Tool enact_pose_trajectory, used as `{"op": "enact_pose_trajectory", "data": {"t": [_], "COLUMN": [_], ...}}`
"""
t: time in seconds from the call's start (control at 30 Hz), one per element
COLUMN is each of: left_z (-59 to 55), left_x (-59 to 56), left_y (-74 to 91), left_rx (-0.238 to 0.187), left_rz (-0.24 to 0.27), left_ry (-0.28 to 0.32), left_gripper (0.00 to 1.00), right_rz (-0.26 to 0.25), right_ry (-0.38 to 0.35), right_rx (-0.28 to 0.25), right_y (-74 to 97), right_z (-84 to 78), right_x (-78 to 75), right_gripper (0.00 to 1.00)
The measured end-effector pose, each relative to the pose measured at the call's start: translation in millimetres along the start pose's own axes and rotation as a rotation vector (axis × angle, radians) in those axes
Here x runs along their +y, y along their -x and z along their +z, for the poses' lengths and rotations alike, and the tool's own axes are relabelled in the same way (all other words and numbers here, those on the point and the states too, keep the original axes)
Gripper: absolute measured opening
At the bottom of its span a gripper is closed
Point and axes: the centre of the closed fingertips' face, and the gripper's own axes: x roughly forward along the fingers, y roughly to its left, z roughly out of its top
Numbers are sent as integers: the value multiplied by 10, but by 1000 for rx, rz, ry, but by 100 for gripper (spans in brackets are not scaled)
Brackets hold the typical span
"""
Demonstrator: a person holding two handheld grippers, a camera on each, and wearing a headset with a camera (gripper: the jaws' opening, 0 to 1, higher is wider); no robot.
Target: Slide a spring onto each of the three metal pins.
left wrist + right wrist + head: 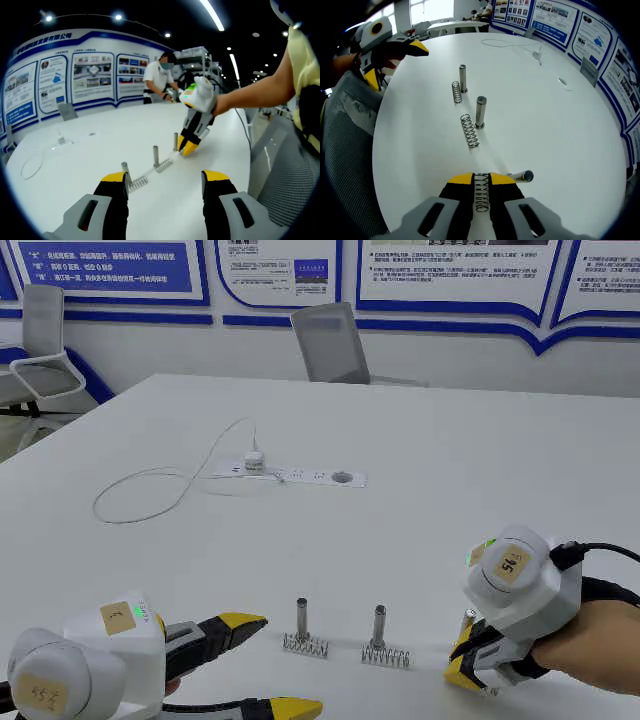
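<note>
In the head view the right gripper, at the lower right, covers most of the third pin. Just the pin's top pokes out beside the housing, and the held spring cannot be made out there. In the right gripper view the fingers are pressed together on the third spring. It runs lengthwise between the yellow tips at bottom centre, and its lower end is lost between them. The third pin sits just right of those tips, too foreshortened to tell whether it stands upright.

At lower centre of the head view the first spring and middle spring lie flat on the white counter. Each lies at the foot of its upright pin, the first pin and the middle pin.

The left gripper, cut off at the lower left corner, has its fingers spread wide and holds nothing.
</note>
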Motion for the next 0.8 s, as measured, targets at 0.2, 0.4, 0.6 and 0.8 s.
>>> {"op": "enact_pose_trajectory", "data": {"t": [0.2, 0.4, 0.6, 0.8], "left_z": [27, 80, 156, 195], "left_x": [-58, -93, -135, -232], "left_y": [-43, -69, -132, -242], "left_rx": [1, -1, -5, 1], "left_rz": [-22, -42, -63, -102], "left_ry": [-8, -18, -33, -56], "left_gripper": [58, 57, 56, 55], "right_rz": [-12, -29, -32, -26], "right_ry": [-5, -14, -29, -26], "right_rx": [-43, -93, -156, -204], "right_y": [100, 208, 321, 441], "right_z": [70, 171, 322, 476], "right_x": [55, 92, 142, 221], "right_gripper": [12, 12, 12, 12]}}
